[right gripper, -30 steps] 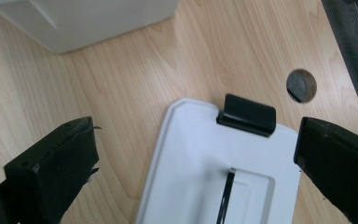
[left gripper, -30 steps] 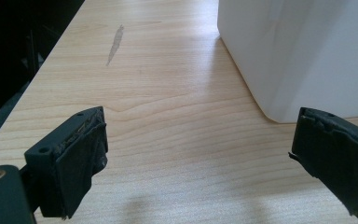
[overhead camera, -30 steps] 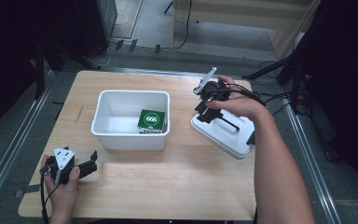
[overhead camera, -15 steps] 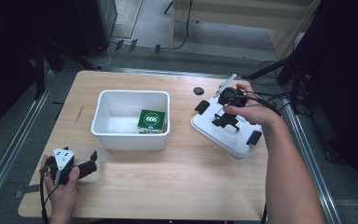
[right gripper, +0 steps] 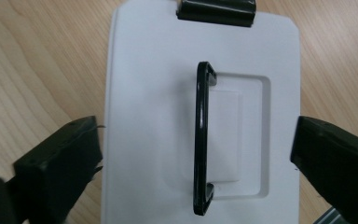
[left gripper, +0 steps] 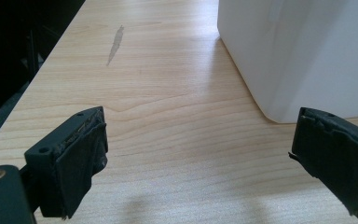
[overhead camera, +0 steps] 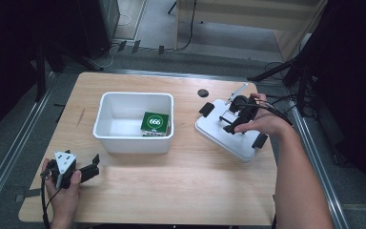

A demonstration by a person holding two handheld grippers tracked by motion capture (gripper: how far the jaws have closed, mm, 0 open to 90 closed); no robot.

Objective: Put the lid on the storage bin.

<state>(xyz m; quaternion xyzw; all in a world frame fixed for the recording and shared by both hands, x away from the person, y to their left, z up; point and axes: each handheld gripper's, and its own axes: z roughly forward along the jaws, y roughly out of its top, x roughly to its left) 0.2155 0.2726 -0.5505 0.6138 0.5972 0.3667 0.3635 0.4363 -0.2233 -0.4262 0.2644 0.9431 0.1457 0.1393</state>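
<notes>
light wooden table carries one white bin, and everything else is placed from that bin. inside it lies one green box, against its right wall. right of the bin, well apart, rests one white lid with one black handle standing up at its middle and three black clips showing on its edges. right gripper hangs over the lid, its two jaws spread wide either side of the handle, touching nothing. left gripper sits in front of the bin's near-left corner, low over the wood, jaws wide apart and empty. one small dark disc lies beyond the bin's far-right corner.
</notes>
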